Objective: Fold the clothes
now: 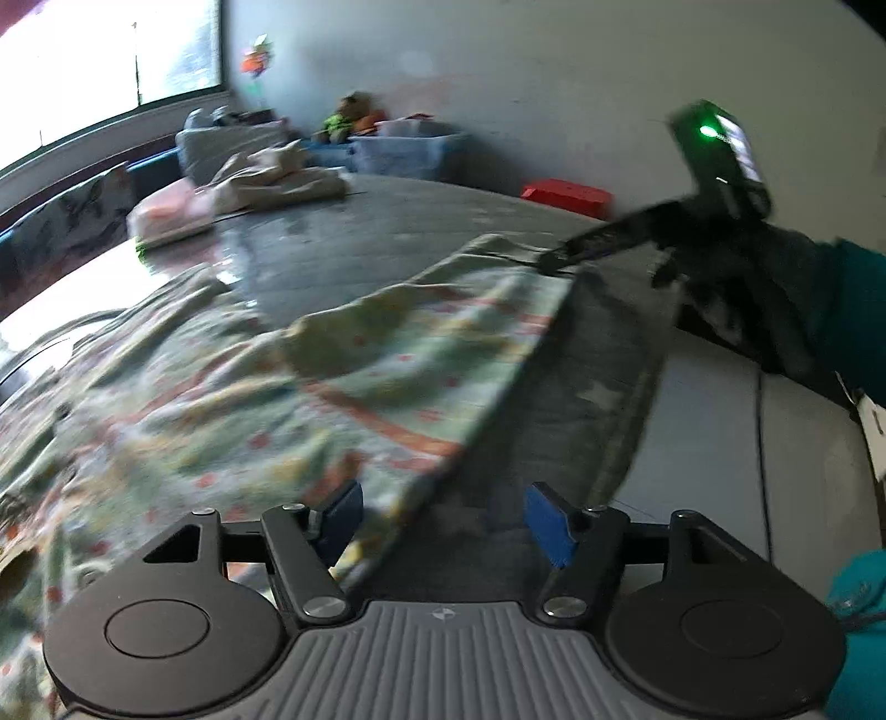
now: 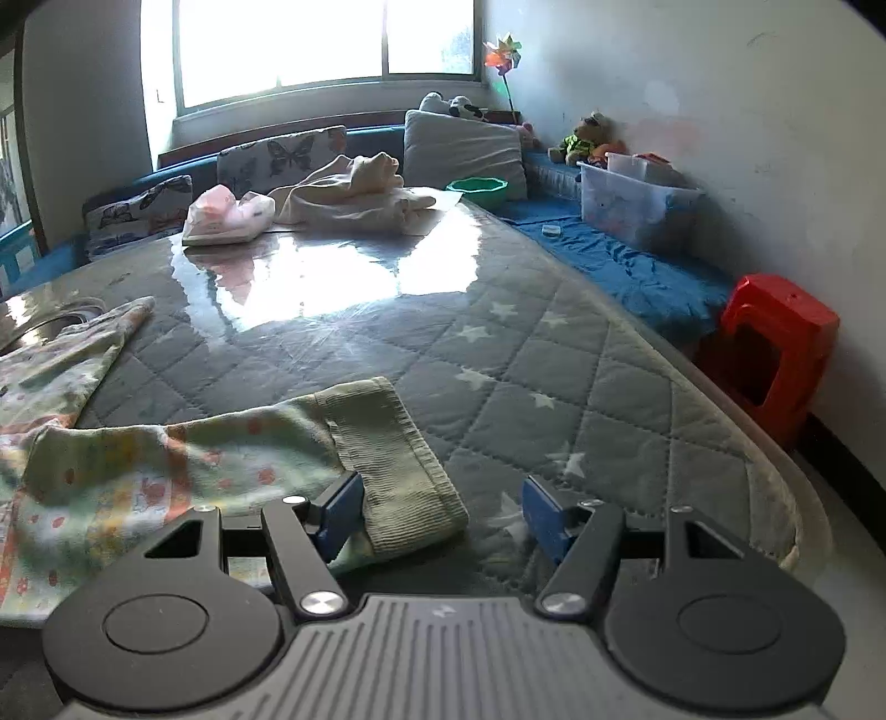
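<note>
Black tool [image 1: 443,523], blue pads [image 1: 545,523], teal sleeve [image 1: 855,266]

Red plastic stool [image 2: 775,354] by the wall, right of the quilted star-print table [image 2: 531,354]. Clear storage bin [image 2: 631,205] on a blue bench [image 2: 626,266]; plush toy [image 2: 587,138] just behind it. Pinwheel [image 2: 503,55] near window [image 2: 310,44]. Butterfly cushions [image 2: 277,158] & grey pillow [image 2: 459,149] at far edge; green bowl [image 2: 477,189] beside pillow.

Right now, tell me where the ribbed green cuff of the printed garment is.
In the right wrist view the ribbed cuff lies on the star-quilted table cover, low and centre, between the open fingers of the right gripper, close to its left finger.
</note>
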Motion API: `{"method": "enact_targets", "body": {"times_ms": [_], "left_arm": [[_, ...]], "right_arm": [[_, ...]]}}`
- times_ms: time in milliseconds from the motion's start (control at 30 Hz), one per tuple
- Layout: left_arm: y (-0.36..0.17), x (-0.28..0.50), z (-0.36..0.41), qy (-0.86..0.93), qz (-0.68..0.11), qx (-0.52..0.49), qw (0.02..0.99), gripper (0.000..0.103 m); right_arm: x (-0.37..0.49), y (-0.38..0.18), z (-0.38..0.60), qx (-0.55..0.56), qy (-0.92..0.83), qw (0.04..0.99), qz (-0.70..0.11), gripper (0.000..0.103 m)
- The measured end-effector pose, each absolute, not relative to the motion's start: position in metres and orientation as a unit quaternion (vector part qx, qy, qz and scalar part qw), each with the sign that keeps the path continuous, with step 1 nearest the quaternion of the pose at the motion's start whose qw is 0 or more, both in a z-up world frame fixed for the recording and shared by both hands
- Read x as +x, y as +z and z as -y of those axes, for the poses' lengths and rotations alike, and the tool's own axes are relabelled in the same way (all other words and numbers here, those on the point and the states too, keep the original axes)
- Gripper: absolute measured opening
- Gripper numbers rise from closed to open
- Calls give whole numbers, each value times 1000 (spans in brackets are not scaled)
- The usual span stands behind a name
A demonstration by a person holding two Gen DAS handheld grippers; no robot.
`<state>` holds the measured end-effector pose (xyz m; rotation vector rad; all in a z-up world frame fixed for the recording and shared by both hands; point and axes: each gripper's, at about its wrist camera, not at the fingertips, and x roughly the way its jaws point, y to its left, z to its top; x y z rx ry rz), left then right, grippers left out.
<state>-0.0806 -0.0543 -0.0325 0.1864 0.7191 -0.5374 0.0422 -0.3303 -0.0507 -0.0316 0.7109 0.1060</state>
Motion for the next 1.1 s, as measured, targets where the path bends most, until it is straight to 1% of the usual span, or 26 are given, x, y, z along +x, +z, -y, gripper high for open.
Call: {"method": "enact_targets", "body": {"times_ms": [200, 300, 333, 467, 500, 533, 567, 667, 767, 1100], "left_arm": [[-20, -77, 43, -246, -329, 68, 909, 70], [-15, -72, 35, -226, -325, 59, 916, 72], [-15, -71, 34, -223, -326, 58, 917, 73], [-17, -70, 32, -214, -329, 57, 918, 75], [-17, -69, 32, -212, -330, 57, 918, 76], [-18, -69, 32, -210, -331, 57, 918, 77], [-18, -69, 32, -208, -332, 56, 918, 78], [-20, -69, 31, -202, -334, 56, 919, 79], [-22, -69, 28, -197, -336, 55, 919, 83], [-17, -78, -6, -156, -325, 24, 932, 86]], "right_arm": [[45, -49, 325, -16, 72, 934, -349, 65], [46, -52, 325, -12, 76, 933, -352, 64], [45, -52, 325, -11, 77, 933, -352, 61], [44, -50, 325, -8, 85, 931, -354, 47], [44, -49, 325, -5, 86, 931, -355, 45], [43, -48, 325, -1, 89, 931, -355, 41], [43, -47, 326, 3, 94, 930, -355, 32], [41, -43, 326, 16, 106, 929, -354, 16], [37, -36, 324, 28, 120, 930, -346, 12], [23, 33, 262, 37, 272, 918, -286, 11]]}}
